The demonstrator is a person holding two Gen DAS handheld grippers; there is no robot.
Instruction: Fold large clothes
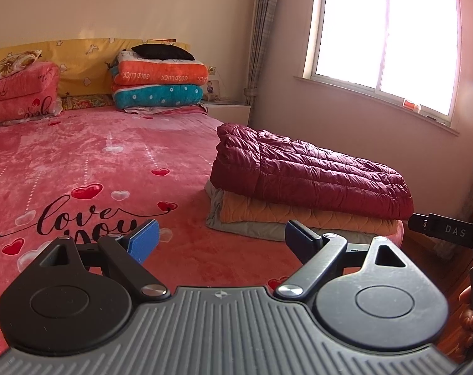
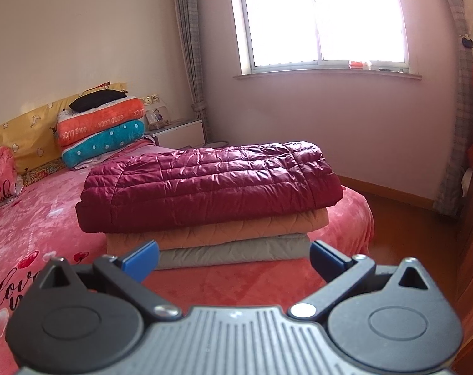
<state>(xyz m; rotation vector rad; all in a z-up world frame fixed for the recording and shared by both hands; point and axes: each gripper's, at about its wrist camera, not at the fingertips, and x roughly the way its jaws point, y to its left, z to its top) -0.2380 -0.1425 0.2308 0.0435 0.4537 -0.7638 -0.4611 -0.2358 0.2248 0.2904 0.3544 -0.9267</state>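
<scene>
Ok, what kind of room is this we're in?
Most likely a home bedroom: a bed with pink heart bedding, stacked blankets by the headboard, a nightstand, and folded clothes piled on the bed.

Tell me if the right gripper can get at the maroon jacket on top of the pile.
Probably yes. The right gripper is open and faces the pile, with only bare bedspread between it and the jacket.
</scene>
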